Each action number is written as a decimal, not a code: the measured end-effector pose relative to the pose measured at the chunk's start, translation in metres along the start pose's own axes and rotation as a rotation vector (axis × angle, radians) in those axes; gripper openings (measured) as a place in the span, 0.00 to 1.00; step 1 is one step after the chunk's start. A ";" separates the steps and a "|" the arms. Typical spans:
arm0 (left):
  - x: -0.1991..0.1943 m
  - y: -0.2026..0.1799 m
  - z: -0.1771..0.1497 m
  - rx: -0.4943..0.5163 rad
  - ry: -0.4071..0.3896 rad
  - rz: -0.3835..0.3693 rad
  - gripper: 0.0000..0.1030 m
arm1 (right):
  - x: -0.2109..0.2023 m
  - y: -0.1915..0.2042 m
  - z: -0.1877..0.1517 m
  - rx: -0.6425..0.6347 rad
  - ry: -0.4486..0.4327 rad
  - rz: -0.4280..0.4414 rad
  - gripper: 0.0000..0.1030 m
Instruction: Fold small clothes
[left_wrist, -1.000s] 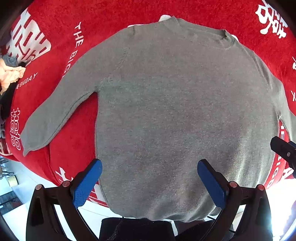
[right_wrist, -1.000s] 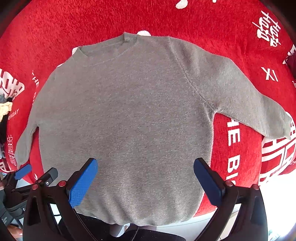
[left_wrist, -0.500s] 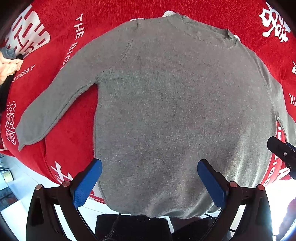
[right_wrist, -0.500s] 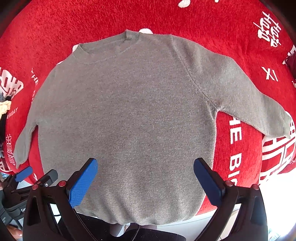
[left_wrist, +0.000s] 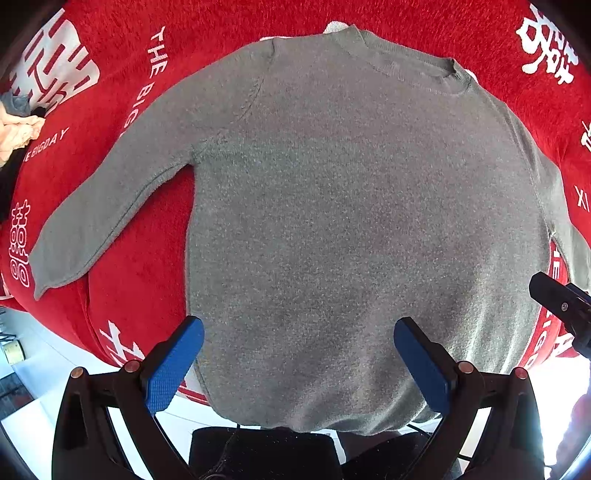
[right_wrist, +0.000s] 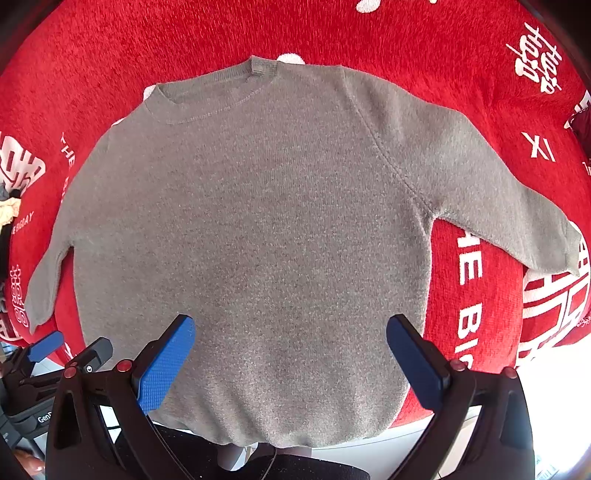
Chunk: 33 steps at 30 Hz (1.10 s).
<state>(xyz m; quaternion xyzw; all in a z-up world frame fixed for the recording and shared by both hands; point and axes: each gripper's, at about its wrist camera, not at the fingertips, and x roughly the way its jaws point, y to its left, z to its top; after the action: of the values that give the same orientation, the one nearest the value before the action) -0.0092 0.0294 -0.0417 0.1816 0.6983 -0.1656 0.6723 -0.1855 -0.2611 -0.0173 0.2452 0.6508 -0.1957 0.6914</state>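
Note:
A small grey knit sweater (left_wrist: 351, 206) (right_wrist: 258, 229) lies flat and face up on a red cloth, neck away from me, both sleeves spread out to the sides. Its hem hangs slightly over the near table edge. My left gripper (left_wrist: 299, 354) hovers open above the lower part of the body, blue pads wide apart, holding nothing. My right gripper (right_wrist: 291, 350) is likewise open and empty over the hem area. The left sleeve (left_wrist: 110, 206) reaches down-left; the right sleeve (right_wrist: 491, 206) reaches down-right.
The red cloth (left_wrist: 122, 295) (right_wrist: 476, 306) carries white lettering and covers the table. A small heap of other clothes (left_wrist: 16, 129) sits at the far left. The other gripper's tip (left_wrist: 561, 306) shows at the right edge. Pale floor lies beyond the near edge.
Both grippers have shifted slightly so the sweater sits a little lower and more centred in view. The sweater itself has not moved, and both grippers stay open.

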 end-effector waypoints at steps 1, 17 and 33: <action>0.000 0.000 0.000 -0.001 -0.002 -0.001 1.00 | 0.000 0.000 -0.001 0.000 -0.001 0.000 1.00; -0.011 -0.005 -0.009 0.002 -0.050 -0.026 1.00 | -0.001 -0.001 -0.003 0.000 -0.003 -0.001 1.00; -0.002 -0.002 -0.008 0.006 0.001 0.011 1.00 | -0.001 0.004 -0.002 -0.005 -0.004 -0.002 1.00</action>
<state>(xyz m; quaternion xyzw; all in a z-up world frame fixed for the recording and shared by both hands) -0.0167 0.0316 -0.0390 0.1873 0.6972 -0.1640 0.6723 -0.1849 -0.2570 -0.0160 0.2423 0.6504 -0.1951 0.6930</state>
